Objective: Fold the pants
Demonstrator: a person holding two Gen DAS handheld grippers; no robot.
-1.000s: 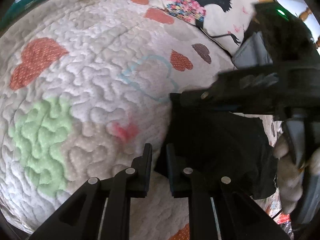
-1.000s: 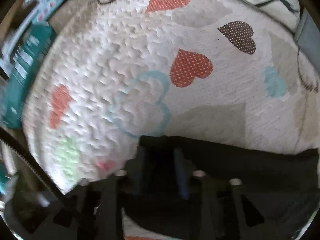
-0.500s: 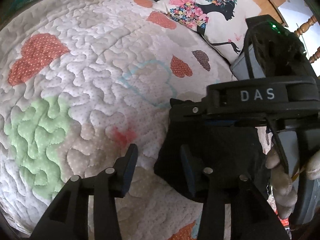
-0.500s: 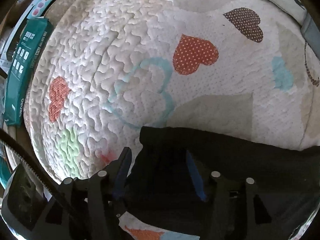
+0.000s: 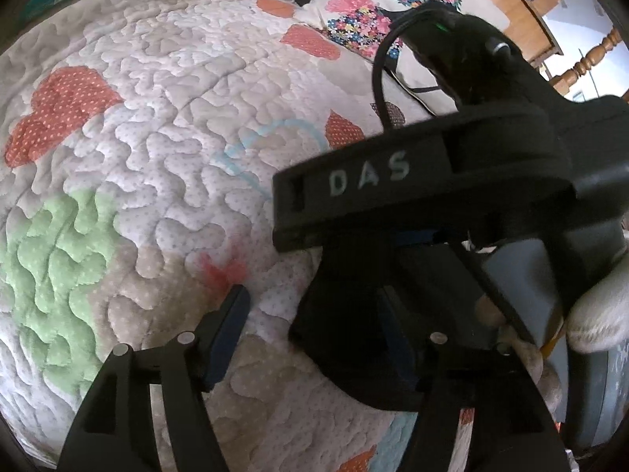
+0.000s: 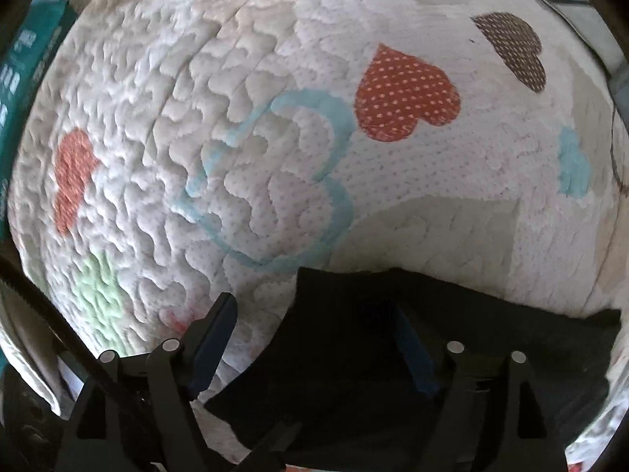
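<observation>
Both grippers stood over the black pants (image 6: 393, 354), which lay as a compact dark bundle on the quilt (image 5: 165, 149), near the pale blue heart outline stitched into it. Judged from the small, squared shape of the bundle, the folding looked close to finished, and the step in hand appeared to be letting go and tidying. To do that well, the fingers should lift straight up and clear of the cloth so that no layer is dragged open; any final press should go flat onto the top layer, not the edge. Left gripper (image 5: 314, 338): jaws wide apart, holding nothing; one finger hovered over bare quilt beside a small red mark, the other over the left part of the bundle, contact with the cloth not determinable. Right gripper (image 6: 314, 350): jaws likewise wide, nothing clamped; one finger over the quilt just left of the pants' edge, the other above the dark fabric. In the left wrist view the right gripper's body crossed above the bundle and hid its far side. A flowered pillow (image 5: 393, 4) lay at the far edge, well apart from the pants.
</observation>
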